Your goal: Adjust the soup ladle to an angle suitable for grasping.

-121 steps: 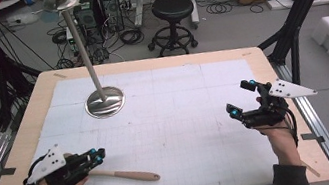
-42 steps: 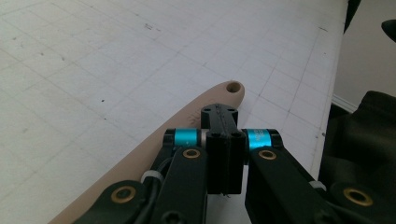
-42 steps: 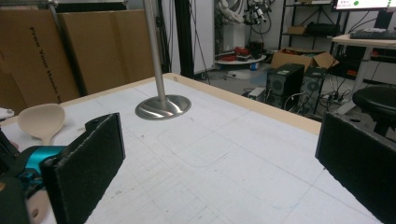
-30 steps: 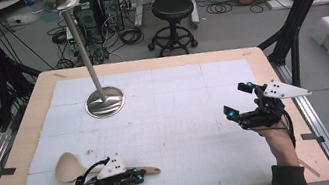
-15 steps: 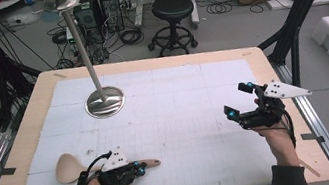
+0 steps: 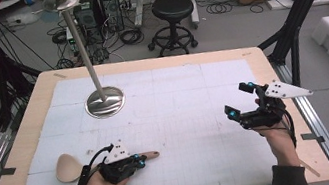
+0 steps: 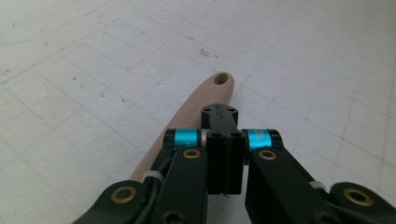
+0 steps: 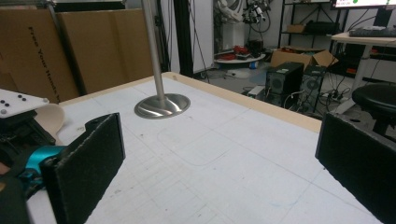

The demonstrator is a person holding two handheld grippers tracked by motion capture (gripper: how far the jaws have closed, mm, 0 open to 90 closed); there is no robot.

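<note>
- Left gripper (image 6: pixel 138 161), near front-left of table (image 6: pixel 21 157): jaws fully closed. In the left gripper view they sit pressed together above the handle of a tan spatula (image 7: pixel 196 105); whether they pinch it or just rest on it can't be told, though it looks like a grip.
- Spatula lies flat on the white gridded mat (image 6: pixel 179 100). Its blade (image 6: pixel 67 167) shows to the left of the person's left hand; the handle tip w/ a hang hole pokes out past the jaws to the right.
- Right gripper (image 6: pixel 242 102), at the right side of the table: jaws wide open, nothing btw. them, held above the mat. In the right gripper view its two black pads frame the stand.
- Metal stand (image 6: pixel 104 101): round base on the mat's back-left w/ an upright pole, well apart from the spatula.
- Progress, as a judgement: early stage. Spatula looks taken hold of but not lifted; carrying it anywhere, maybe to the stand, is all left.
- Vs. 4 s ago: spatula then lay w/ handle end right of the left gripper, blade hidden; now left hand sits farther right, blade exposed at left.
- Vs. 1 s ago: left gripper has slid a bit rightward along the handle. Right gripper unchanged.
</note>
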